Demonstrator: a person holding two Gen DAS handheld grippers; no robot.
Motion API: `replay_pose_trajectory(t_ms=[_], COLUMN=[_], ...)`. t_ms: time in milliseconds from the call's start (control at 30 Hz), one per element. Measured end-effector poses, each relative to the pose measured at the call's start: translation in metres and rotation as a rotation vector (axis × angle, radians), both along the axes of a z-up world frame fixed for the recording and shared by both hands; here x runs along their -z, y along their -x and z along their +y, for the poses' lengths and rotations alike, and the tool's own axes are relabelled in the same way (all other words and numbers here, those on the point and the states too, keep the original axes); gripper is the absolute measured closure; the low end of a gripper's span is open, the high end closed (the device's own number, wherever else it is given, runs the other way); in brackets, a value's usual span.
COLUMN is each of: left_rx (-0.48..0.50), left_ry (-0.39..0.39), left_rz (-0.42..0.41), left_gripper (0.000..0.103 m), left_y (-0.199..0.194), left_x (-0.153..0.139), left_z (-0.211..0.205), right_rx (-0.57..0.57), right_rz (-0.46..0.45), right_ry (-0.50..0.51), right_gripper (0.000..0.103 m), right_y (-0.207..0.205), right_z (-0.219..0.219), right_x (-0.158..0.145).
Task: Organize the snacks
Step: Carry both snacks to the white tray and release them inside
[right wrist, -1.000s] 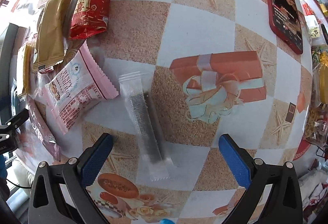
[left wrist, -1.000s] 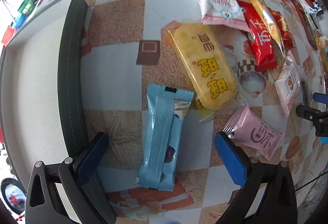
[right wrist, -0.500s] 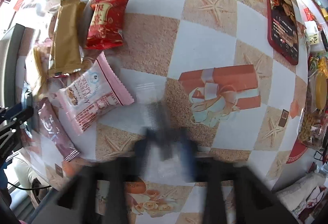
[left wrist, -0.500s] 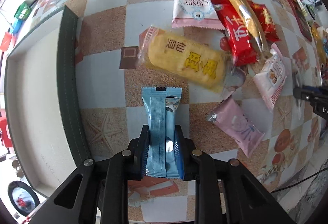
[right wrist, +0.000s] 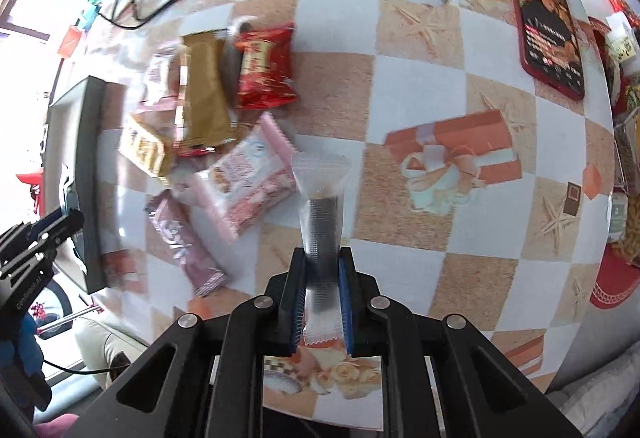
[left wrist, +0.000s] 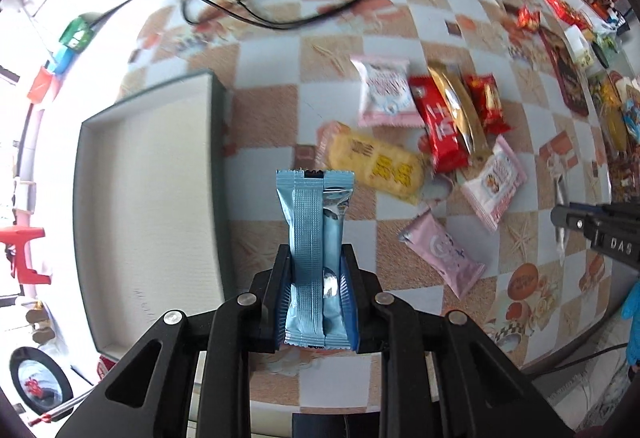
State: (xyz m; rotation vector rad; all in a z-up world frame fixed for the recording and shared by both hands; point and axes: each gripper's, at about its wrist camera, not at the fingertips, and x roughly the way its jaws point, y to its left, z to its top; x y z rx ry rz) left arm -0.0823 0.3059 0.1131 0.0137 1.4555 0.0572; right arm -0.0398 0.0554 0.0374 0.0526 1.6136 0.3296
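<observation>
Carrying two packets at once, both grippers are lifted above the table. The left gripper (left wrist: 316, 302) has its jaws pinched on a blue packet (left wrist: 316, 238), gripped at its lower half with the crimped top end sticking out forward. The right gripper (right wrist: 322, 302) has its jaws pinched on a clear packet (right wrist: 322, 234), a thin see-through sleeve with a dark stick inside and zigzag ends.

To do this step well, I would move each packet sideways toward the tray (left wrist: 148, 197), keep it level and low over the rim, and only open once it is above the pale floor of the tray, so neither one slides off the edge. The blue film looks slick and soft, so a firm squeeze matters.

On the checked tablecloth (left wrist: 272, 69) the other snacks lie in a loose heap: a yellow packet (left wrist: 380, 165), a red packet (left wrist: 440, 125), a gold packet (left wrist: 460, 109) and pink packets (left wrist: 440, 254), all glossy, flat and crinkly.
</observation>
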Motion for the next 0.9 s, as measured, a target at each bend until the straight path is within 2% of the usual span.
replay_pose_trajectory(t_ms=[133,300,567,900], left_rx=[-0.023,-0.012,0.003,-0.065], left_ry=[-0.012,-0.034,-0.060,-0.087], left_rz=[-0.033,-0.051,-0.047,-0.031], left_gripper=[0.078,0.078,0.078,0.078], left_y=[0.007,-0.003,0.000,0.020], left_x=[-0.005,0.004,0.005,0.015], left_z=[0.016,0.031,0.087,0.152], right_rx=[-0.008,-0.018,-0.031,-0.163], right_rz=[-0.022,-0.045,-0.057,-0.061], right_ry=[-0.018,-0.034,-0.062,-0.105], right_gripper=[0.087,0.087,0.087,0.087], right_y=[-0.001,-0.001,-0.001,0.006], right_z=[0.019,0.045,0.119,0.230], right_x=[-0.018,-0.027,-0.035,-0.043])
